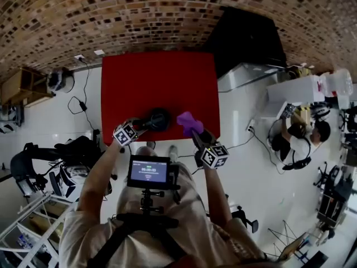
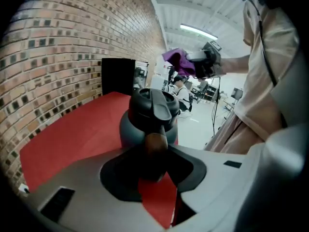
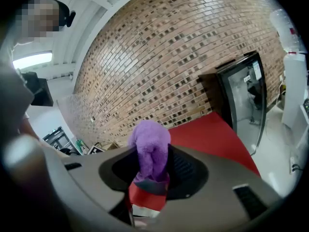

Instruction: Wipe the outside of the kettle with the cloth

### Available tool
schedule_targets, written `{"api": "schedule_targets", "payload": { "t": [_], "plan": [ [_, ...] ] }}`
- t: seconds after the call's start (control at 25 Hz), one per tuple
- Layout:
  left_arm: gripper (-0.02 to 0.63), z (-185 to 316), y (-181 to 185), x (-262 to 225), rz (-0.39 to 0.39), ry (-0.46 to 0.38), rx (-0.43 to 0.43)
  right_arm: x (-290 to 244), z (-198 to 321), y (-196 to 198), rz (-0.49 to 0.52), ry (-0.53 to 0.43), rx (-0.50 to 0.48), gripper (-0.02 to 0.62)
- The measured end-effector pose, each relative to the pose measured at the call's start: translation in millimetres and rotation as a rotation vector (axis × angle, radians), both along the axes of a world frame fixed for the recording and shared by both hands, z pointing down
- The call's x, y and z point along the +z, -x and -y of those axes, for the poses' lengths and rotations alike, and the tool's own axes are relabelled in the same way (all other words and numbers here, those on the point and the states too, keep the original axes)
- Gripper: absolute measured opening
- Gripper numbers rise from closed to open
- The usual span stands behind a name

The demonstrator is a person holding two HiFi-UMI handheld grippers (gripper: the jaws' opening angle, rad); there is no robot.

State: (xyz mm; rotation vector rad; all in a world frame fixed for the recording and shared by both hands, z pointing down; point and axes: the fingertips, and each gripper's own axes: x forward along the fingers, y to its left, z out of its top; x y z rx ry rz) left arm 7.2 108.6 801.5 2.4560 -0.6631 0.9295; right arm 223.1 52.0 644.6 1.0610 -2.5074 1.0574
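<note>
Head view: left hand-held gripper (image 1: 143,125) clamps the kettle (image 1: 159,119), right hand-held gripper (image 1: 196,133) pinches the cloth (image 1: 188,121) nearby; wiping looks unstarted.

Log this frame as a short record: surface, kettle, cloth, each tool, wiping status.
surface: red table
kettle: dark grey, upright on the table, lid on
left tool: closed on the kettle's handle
right tool: closed on the purple cloth
wiping status: cloth held in the air, apart from the kettle; wiping not yet begun

red table (image 1: 159,82) | brick wall (image 1: 167,10) behind | black cabinet (image 1: 245,38) beside table | seated person (image 1: 301,141)
</note>
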Motion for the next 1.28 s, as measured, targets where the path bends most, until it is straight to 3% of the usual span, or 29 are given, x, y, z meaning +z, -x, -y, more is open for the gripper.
{"api": "schedule_targets", "payload": {
  "t": [0.16, 0.44, 0.6, 0.76, 0.92, 1.04, 1.16, 1.28],
  "plan": [
    [0.104, 1.0, -9.0, -6.2, 0.036, 0.004, 0.061, 4.6, 13.9, 11.6, -0.002, 0.008, 0.035, 0.170],
    [0.097, 50.4, -10.9, -33.8, -0.220, 0.183, -0.147, -0.1, 40.0, 27.6, -0.001, -0.025, 0.095, 0.170],
    [0.098, 65.2, 2.9, -46.8, -0.253, 0.198, -0.152, -8.9, 48.5, 36.1, -0.033, -0.066, 0.109, 0.170],
    [0.097, 77.7, 21.5, -71.1, -0.272, 0.167, -0.138, -35.0, 51.8, 71.6, -0.115, -0.166, -0.010, 0.170],
    [0.097, 100.8, 41.7, -104.1, -0.312, 0.140, -0.199, -53.9, 41.1, 155.2, -0.172, -0.253, -0.246, 0.170],
    [0.097, 113.7, 45.1, -135.2, -0.323, 0.091, -0.203, -49.7, 35.9, 206.6, -0.245, -0.286, -0.367, 0.170],
    [0.097, 119.5, 41.8, -172.4, -0.360, 0.035, -0.155, -52.7, 44.6, 221.8, -0.308, -0.338, -0.377, 0.170],
    [0.097, 117.3, 43.6, -205.9, -0.428, 0.009, -0.130, -75.8, 55.8, 201.5, -0.162, -0.319, -0.288, 0.170]
  ]
}}
